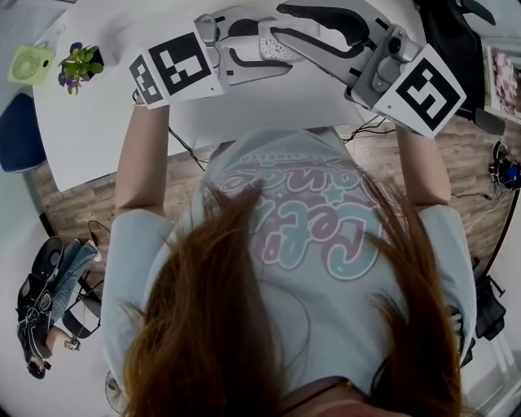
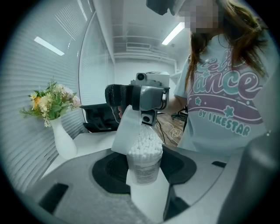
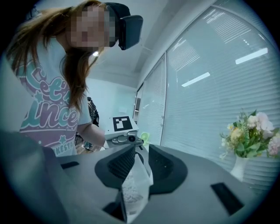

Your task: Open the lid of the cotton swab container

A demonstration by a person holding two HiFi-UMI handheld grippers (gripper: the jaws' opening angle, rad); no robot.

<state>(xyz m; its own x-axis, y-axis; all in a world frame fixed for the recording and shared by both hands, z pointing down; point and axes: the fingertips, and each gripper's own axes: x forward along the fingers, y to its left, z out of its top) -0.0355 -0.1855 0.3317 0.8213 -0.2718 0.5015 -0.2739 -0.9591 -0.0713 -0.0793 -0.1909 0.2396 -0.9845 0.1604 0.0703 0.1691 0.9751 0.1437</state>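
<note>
The clear cotton swab container (image 2: 144, 158), packed with white swabs, stands upright between the jaws of my left gripper (image 2: 144, 169), which is shut on its body. Its flat translucent lid (image 2: 126, 130) is tilted up and to the left, off the swab tips. My right gripper (image 2: 146, 114) comes in from the far side and pinches the lid's upper edge. In the right gripper view the lid (image 3: 136, 181) sits between the dark pads of the right gripper (image 3: 140, 168), with the swabs showing through it. In the head view both grippers (image 1: 273, 49) (image 1: 305, 24) meet above the white table (image 1: 106, 122).
A white vase of flowers (image 2: 52, 107) (image 3: 250, 135) stands on the table to one side. A small potted plant (image 1: 80, 63) and a green square object (image 1: 31, 63) sit at the table's far left corner. A black chair (image 2: 98, 118) is behind the table.
</note>
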